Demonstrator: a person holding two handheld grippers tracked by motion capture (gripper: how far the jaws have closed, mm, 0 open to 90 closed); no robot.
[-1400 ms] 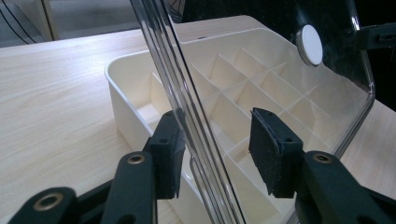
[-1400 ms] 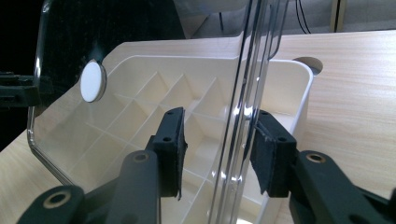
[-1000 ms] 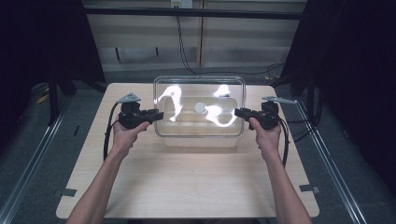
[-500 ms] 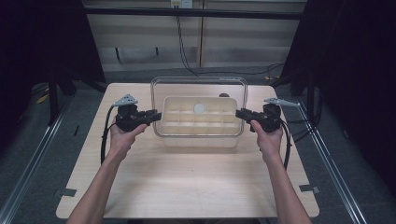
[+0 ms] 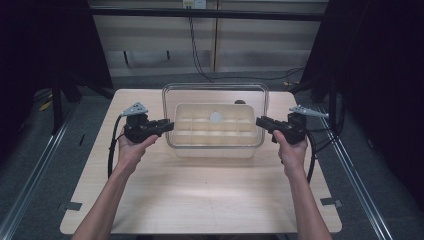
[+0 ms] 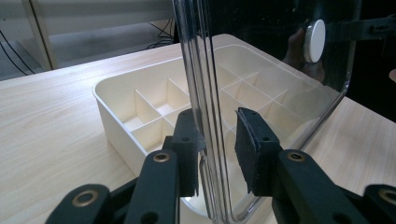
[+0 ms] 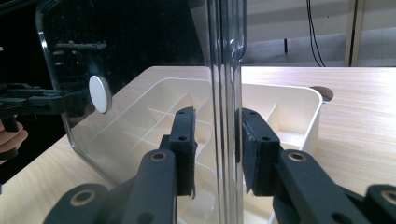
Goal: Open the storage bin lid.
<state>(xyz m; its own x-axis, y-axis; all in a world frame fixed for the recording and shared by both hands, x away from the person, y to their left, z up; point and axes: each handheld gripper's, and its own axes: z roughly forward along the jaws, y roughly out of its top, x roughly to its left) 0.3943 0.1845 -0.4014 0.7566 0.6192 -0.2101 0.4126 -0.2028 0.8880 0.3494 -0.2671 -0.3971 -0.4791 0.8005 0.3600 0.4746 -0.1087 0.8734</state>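
Clear lid (image 5: 215,92) held up over the cream divider tray (image 5: 215,131); left tool (image 5: 167,125) and right tool (image 5: 261,122) each clamped on a lid edge, jaws nearly closed.

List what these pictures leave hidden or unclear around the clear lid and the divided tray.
- Left gripper: in its own view, whether both fingers press the clear lid is unclear; a gap shows at one pad.
- Tray: in the high view, glare through the lid blurs its compartments, so their contents cannot be told.
- Round hole in the table: in the right gripper view, the tray wall covers part of it.
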